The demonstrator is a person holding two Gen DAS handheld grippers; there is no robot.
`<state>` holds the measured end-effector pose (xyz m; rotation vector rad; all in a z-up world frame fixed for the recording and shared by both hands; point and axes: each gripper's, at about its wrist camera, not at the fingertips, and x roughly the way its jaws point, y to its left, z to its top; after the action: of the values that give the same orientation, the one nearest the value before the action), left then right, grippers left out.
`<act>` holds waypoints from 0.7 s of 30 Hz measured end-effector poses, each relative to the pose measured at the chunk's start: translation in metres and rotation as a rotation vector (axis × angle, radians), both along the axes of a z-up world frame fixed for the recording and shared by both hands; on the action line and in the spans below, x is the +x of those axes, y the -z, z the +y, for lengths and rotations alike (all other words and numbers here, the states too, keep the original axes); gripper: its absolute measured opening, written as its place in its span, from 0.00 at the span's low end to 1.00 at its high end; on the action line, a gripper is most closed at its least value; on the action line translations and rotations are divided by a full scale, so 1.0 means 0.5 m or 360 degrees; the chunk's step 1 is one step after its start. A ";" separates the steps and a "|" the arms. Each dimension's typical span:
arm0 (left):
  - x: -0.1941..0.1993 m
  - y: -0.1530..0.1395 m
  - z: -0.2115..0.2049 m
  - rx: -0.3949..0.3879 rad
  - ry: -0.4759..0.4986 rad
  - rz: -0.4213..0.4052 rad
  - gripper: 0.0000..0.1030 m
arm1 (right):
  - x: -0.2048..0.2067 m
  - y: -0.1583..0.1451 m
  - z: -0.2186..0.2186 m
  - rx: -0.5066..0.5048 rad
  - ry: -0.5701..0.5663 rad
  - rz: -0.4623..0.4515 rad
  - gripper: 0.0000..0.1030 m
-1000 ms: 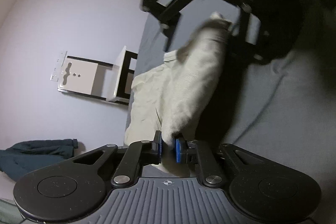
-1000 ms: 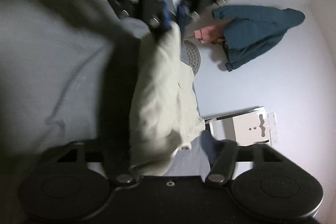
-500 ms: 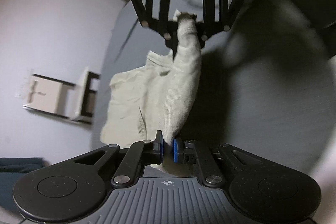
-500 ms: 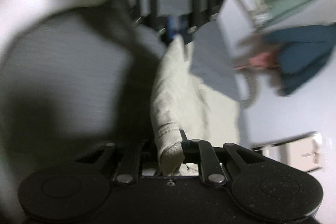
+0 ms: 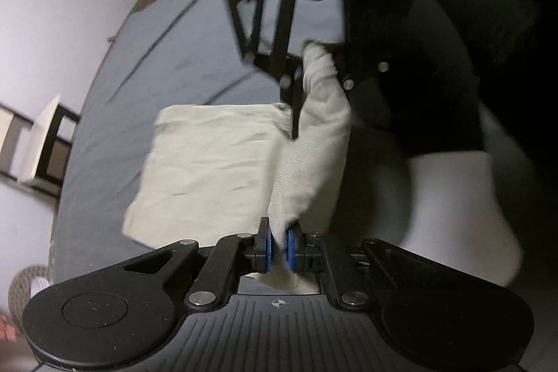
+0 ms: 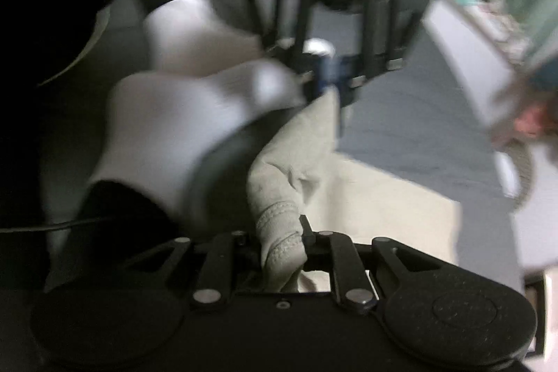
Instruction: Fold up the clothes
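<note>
A cream garment [image 5: 209, 162] lies partly flat on a grey bed sheet [image 5: 167, 65], with one edge lifted between the two grippers. My left gripper [image 5: 279, 244] is shut on one end of that raised edge. Opposite, my right gripper [image 5: 307, 72] is shut on the other end. In the right wrist view, the right gripper [image 6: 282, 239] pinches a stitched hem of the cream garment [image 6: 383, 204], and the left gripper [image 6: 331, 72] faces it from above. The picture there is blurred.
A person in white trousers [image 5: 464, 208] and a dark top [image 5: 436, 40] stands close on the right. A white and black stand [image 5: 42, 145] is by the wall on the left. A woven basket [image 5: 21, 285] sits on the floor at lower left.
Both grippers have swung over the bed with the garment still held. Its hanging body has come down and now lies spread flat on the sheet. The person's legs have come into view.
</note>
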<state>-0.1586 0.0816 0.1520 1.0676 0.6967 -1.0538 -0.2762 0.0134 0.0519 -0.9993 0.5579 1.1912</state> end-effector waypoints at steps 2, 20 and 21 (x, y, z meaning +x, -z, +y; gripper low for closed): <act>0.042 -0.013 0.003 -0.0058 -0.0069 0.0004 0.08 | 0.040 -0.017 -0.019 0.0102 0.0148 0.0006 0.16; 0.356 0.096 -0.021 -0.0220 -0.0615 0.0144 0.08 | 0.370 0.069 -0.133 0.0652 0.1237 0.0518 0.23; 0.363 0.104 -0.020 -0.0236 -0.0640 0.0161 0.08 | 0.374 0.072 -0.147 0.0668 0.1262 0.0528 0.25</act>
<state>0.0228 0.0716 0.1000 0.7115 0.8596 -0.7997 -0.0892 -0.0602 0.0159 -0.1655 0.8229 0.7006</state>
